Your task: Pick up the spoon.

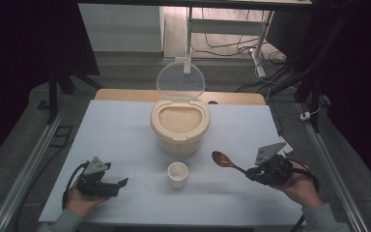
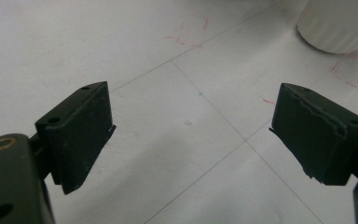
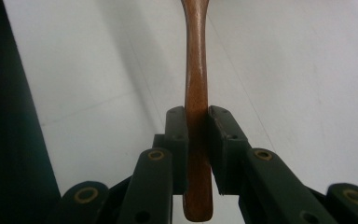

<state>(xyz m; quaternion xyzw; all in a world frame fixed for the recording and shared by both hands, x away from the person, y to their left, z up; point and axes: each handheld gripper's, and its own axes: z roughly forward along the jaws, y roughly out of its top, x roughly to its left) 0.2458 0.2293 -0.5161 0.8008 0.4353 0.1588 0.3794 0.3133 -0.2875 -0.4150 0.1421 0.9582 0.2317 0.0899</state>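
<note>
A cream rice container with its clear lid swung up stands at the table's middle back, full of rice. In front of it sits a small white cup. My right gripper is shut on the handle of a brown wooden spoon, whose bowl points left toward the container, above the table at the right. My left gripper rests low at the front left with its jaws wide apart and nothing between them.
The white table has a wooden edge at the back. Metal rails run along both sides. A desk frame and cables lie on the floor beyond the table.
</note>
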